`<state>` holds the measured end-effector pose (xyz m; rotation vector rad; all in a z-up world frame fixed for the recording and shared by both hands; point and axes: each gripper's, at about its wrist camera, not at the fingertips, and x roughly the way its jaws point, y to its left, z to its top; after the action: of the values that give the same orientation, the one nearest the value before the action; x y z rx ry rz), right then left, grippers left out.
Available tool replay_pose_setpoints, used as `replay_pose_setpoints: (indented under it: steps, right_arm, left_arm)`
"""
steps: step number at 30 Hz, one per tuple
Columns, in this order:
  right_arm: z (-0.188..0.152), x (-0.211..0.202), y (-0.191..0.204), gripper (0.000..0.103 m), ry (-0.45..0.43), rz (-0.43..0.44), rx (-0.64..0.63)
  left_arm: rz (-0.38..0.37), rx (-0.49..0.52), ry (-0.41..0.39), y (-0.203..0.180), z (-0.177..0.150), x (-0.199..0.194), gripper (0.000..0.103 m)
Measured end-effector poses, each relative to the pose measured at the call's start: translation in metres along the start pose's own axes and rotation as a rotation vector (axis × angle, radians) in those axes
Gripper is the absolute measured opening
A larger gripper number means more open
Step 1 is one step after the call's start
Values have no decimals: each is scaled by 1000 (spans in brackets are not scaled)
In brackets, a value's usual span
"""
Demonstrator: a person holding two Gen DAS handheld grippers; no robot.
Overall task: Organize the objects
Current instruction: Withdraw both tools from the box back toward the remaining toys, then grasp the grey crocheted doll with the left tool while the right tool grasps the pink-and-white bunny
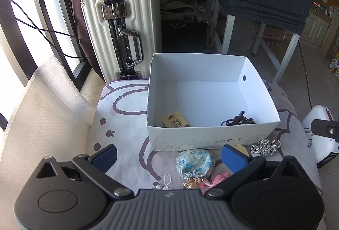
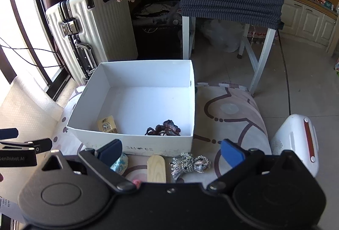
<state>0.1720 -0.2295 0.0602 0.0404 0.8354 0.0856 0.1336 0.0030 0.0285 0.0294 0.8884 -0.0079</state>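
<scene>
Cloth with a looping purple pattern (image 1: 127, 136) covers the surface under us, and on it stands one white shoebox (image 1: 211, 139), open at the top. Inside we count two things: one small tan packet (image 1: 175, 119) near the front left, and one dark tangle of cord (image 1: 239, 120) near the front right. In front of the box, outside it, we count five more: one blue flowered pouch (image 1: 195, 163), one pale wooden piece (image 2: 156, 168), one black-and-white coiled rope (image 2: 188, 164), one pink beaded item (image 1: 218, 179), mostly hidden, and one small white knotted charm (image 1: 166, 183). Our left gripper (image 1: 169, 157) hovers with its two blue pads spread wide, holding nothing, the pouch lying between them. Our right gripper (image 2: 171, 153) is likewise spread and empty, over the wooden piece and the rope. Behind the box stands one ribbed white suitcase (image 1: 122, 26), and one white-legged table (image 2: 256, 56) draped in dark fabric.
</scene>
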Motion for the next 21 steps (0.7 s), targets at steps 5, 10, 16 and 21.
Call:
replay_pose_setpoints:
  steps: [5,10,16,21]
  right_arm:
    - [-10,-15,3,101,-20,27,0]
    - [-18,-16,6,101,-20,39,-11]
    - [-37,5,9,103,-6,57,-10]
    - [-59,34,15,103,38,73,-27]
  left_arm:
    - [-7,1,-37,1,-6,-15,103]
    - [-16,3,-54,4,-13,-20,103]
    - [-4,29,-25,11,-34,5,98]
    - [-44,-33,46,26,-54,33,87]
